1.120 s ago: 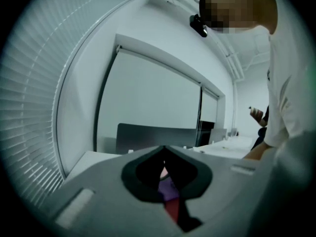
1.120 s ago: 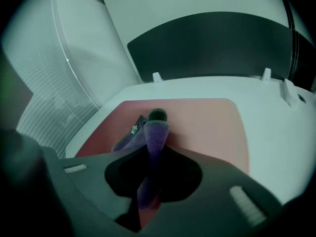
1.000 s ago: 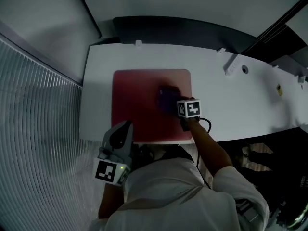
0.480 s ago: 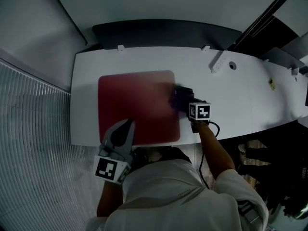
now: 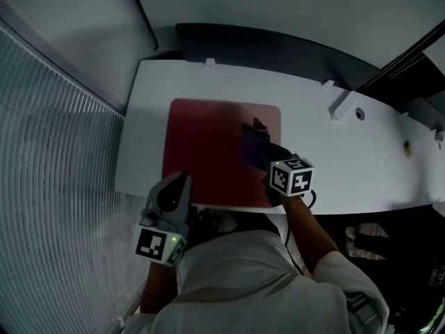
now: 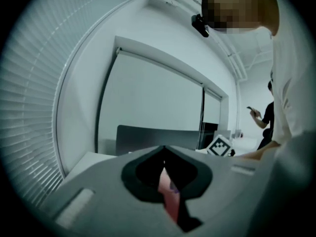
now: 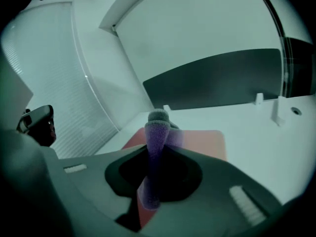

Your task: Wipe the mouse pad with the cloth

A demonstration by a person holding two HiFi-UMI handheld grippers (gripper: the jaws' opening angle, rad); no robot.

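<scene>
White table [image 5: 208, 89]: right gripper [image 5: 263, 152] pinches cloth [image 5: 252, 139] at mouse pad [image 5: 205, 152] right edge, pad stretches left; left gripper [image 5: 179, 185] closed, empty.

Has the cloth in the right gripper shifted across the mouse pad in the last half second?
Yes. The purple cloth has moved left: it overhung the red mouse pad at its right edge, and now lies inside that edge.
</scene>
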